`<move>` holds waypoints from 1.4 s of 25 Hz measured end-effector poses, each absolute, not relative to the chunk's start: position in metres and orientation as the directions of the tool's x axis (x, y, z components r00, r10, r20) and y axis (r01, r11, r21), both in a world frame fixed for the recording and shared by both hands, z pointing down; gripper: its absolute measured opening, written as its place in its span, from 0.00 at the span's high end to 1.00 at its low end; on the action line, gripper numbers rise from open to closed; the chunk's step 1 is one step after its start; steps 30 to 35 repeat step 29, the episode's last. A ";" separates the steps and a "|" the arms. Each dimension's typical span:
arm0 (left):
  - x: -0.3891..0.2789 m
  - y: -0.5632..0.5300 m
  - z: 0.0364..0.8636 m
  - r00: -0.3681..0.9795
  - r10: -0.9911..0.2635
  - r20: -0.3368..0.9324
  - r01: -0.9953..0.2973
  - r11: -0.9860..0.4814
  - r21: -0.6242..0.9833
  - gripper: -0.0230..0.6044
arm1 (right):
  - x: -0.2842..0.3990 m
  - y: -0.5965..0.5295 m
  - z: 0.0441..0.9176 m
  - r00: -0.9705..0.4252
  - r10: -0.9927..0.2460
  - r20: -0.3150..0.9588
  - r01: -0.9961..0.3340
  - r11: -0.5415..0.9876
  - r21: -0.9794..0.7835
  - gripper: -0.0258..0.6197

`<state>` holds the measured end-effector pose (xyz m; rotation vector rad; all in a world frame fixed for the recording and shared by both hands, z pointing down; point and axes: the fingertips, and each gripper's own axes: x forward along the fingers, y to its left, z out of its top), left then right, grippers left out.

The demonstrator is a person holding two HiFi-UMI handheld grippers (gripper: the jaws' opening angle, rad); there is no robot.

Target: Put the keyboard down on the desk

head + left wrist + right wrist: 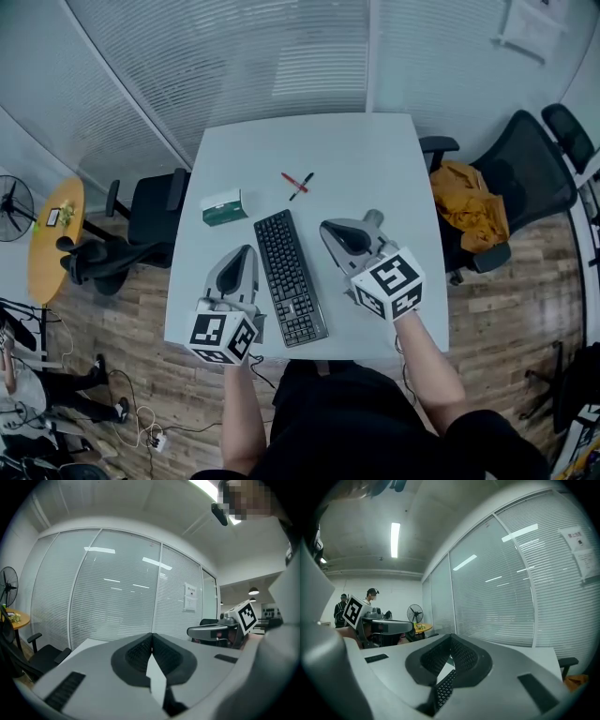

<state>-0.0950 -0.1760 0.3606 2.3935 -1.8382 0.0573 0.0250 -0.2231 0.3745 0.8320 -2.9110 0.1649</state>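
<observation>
Black rectangular keyboard (290, 277) lies on smooth desk (375, 159) between closed left gripper (247, 253) and closed right gripper (329, 228).

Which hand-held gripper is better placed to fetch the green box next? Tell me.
Left hand-held gripper: the green box lies on its side of the keyboard. The right hand-held gripper would have to cross over it.

Pretty even, cool office light all round, nothing dim. The head view is sharp, the pale desk (309, 150) bright with only faint shadows on it. Both gripper views are heavy fisheye with black vignetted corners; a ceiling strip light (395, 539) blows out white and streaks of glare sit on the glass wall (117, 597).
</observation>
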 end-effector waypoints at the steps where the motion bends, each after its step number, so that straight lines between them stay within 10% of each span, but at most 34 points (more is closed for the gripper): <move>1: -0.095 -0.176 0.360 0.260 -0.960 0.105 -0.965 -0.253 0.074 0.97 | 0.025 -0.223 0.374 -0.844 -0.520 0.135 -0.531 0.844 -0.072 0.94; 35: -0.106 -0.179 0.366 0.247 -0.962 0.115 -0.967 -0.237 0.094 0.97 | 0.028 -0.227 0.375 -0.827 -0.543 0.146 -0.555 0.830 -0.056 0.95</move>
